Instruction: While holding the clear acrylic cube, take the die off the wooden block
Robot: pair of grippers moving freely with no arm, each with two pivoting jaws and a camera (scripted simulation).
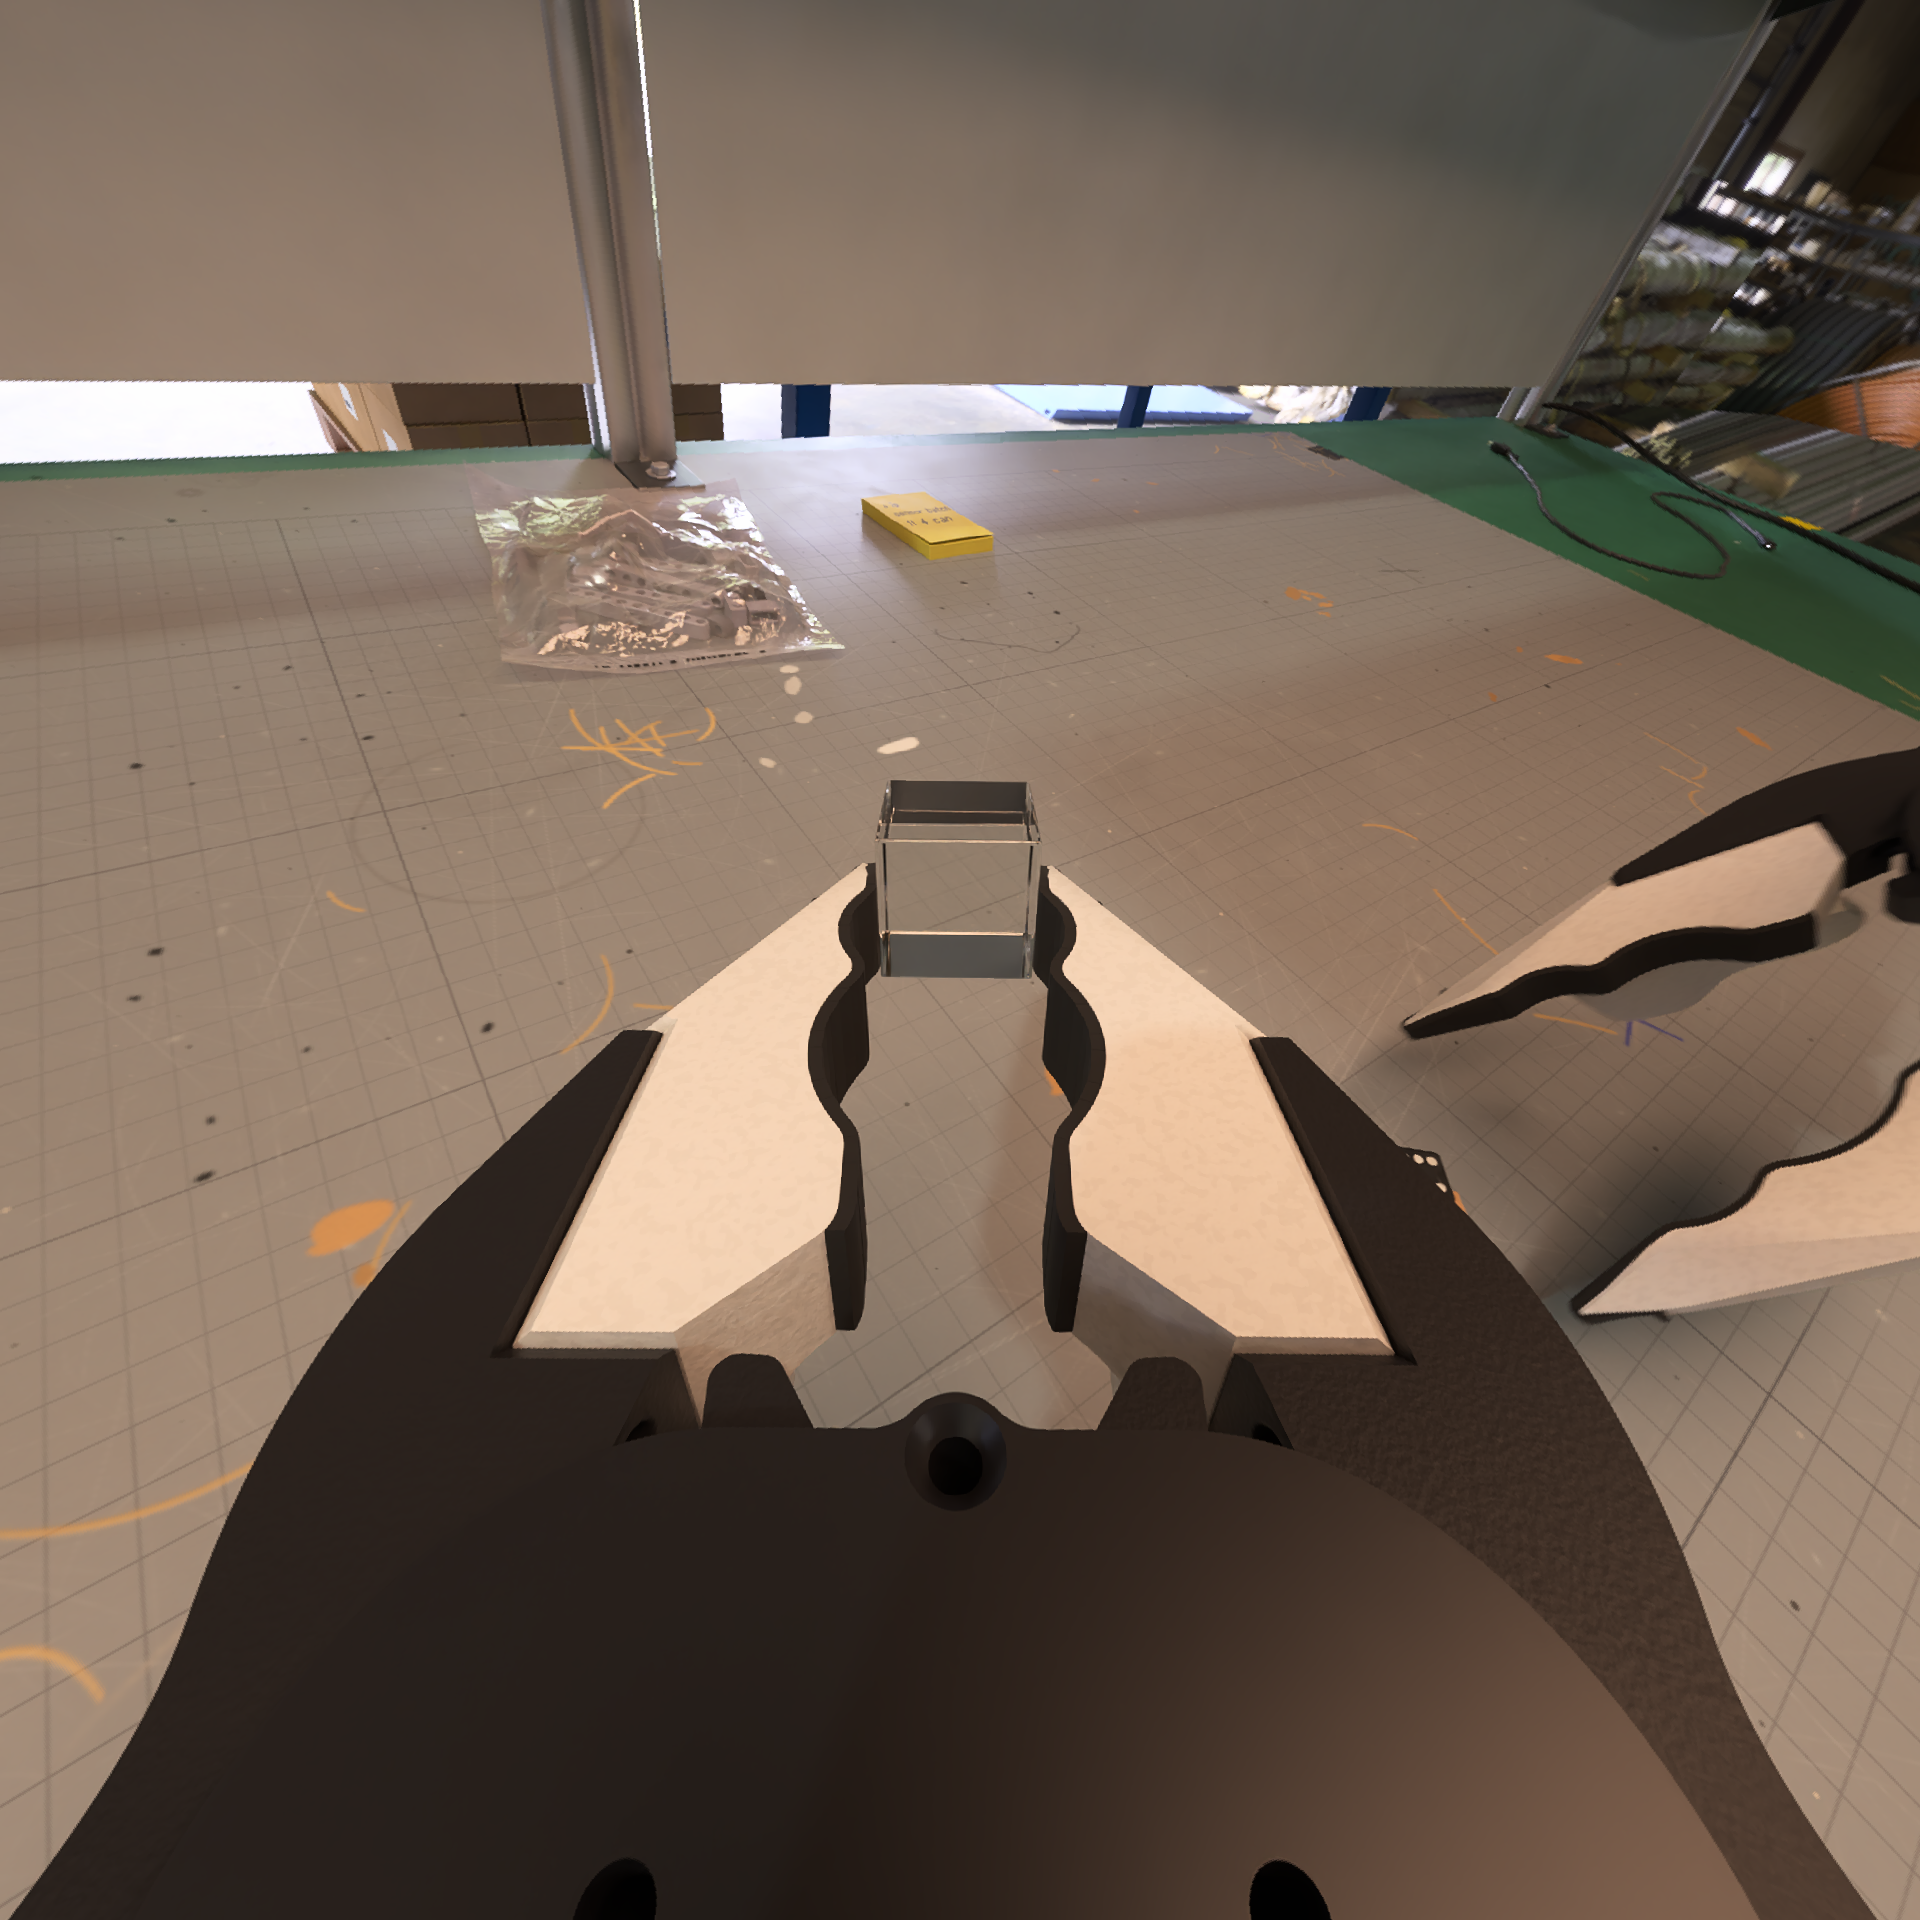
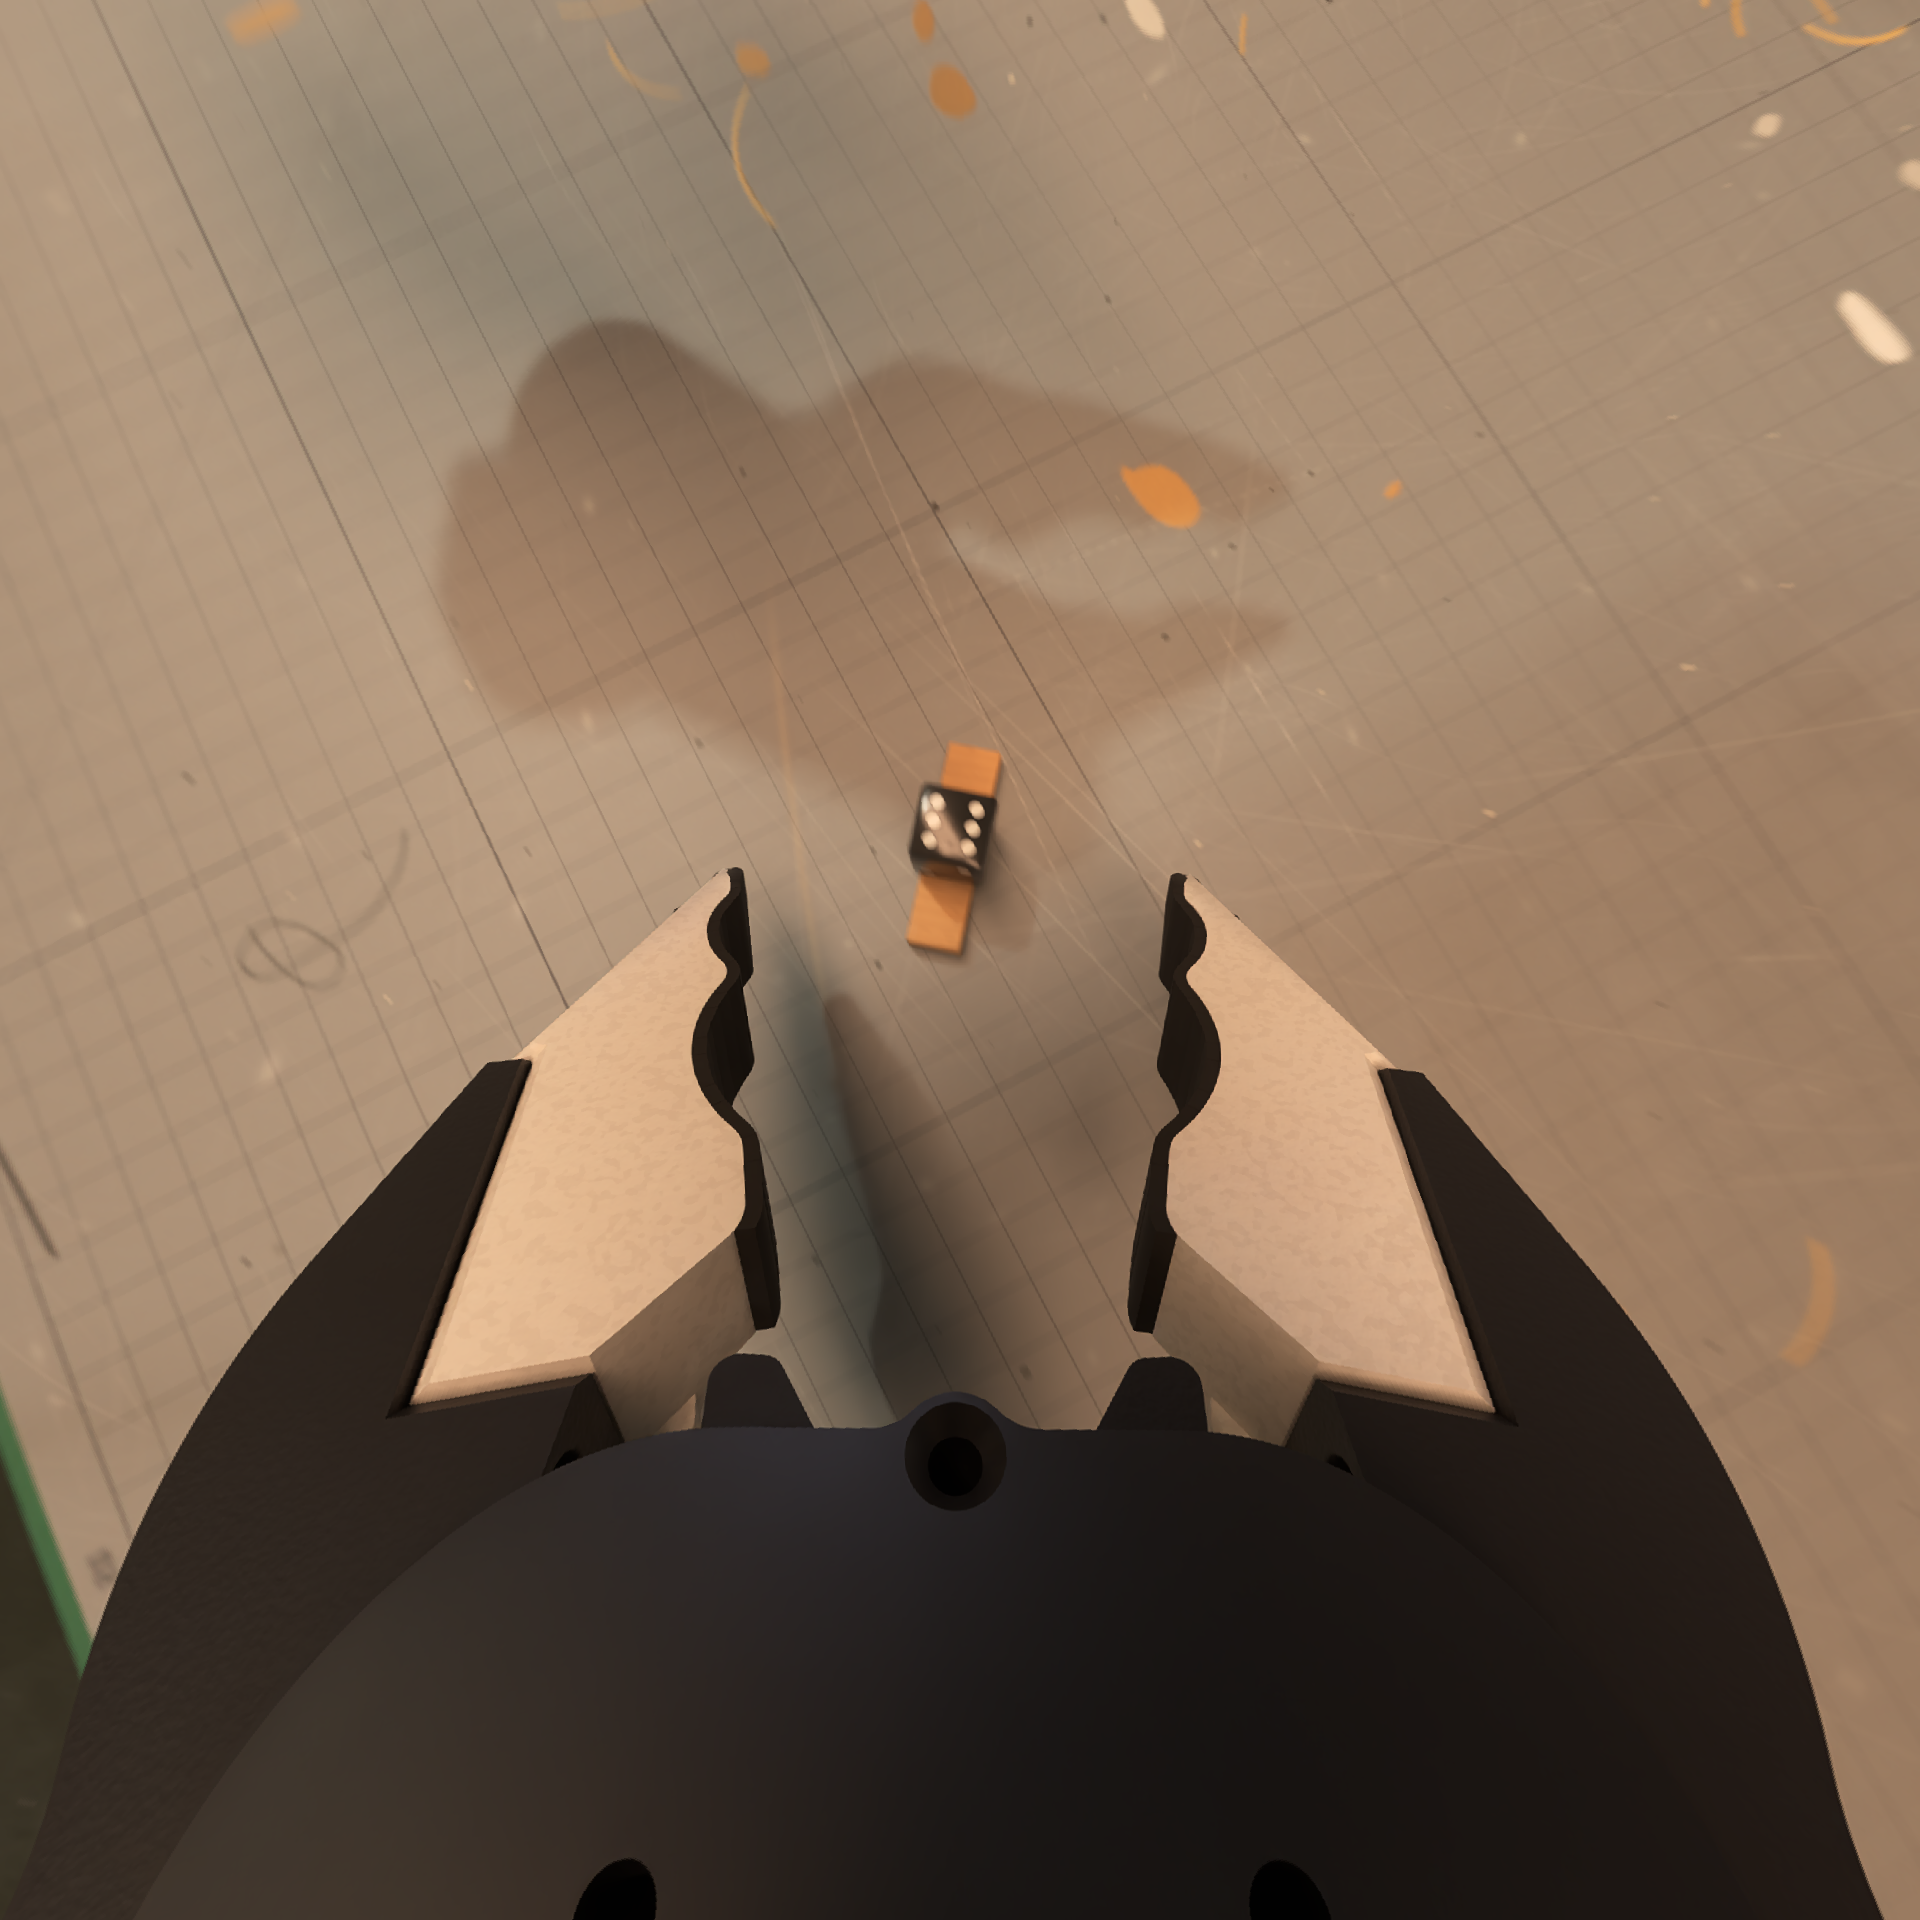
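The left wrist view sits low behind the left gripper [image 1: 957, 914] and looks forward across the mat [image 1: 312, 935] to the far wall [image 1: 1039, 187] — it sees a long way. The right wrist view sits high behind the right gripper [image 2: 951, 883] and looks almost straight down at the mat [image 2: 416, 416], fairly near. Both views share the same mat — and the left view also sees the right gripper [image 1: 1496, 1164] at its right edge.
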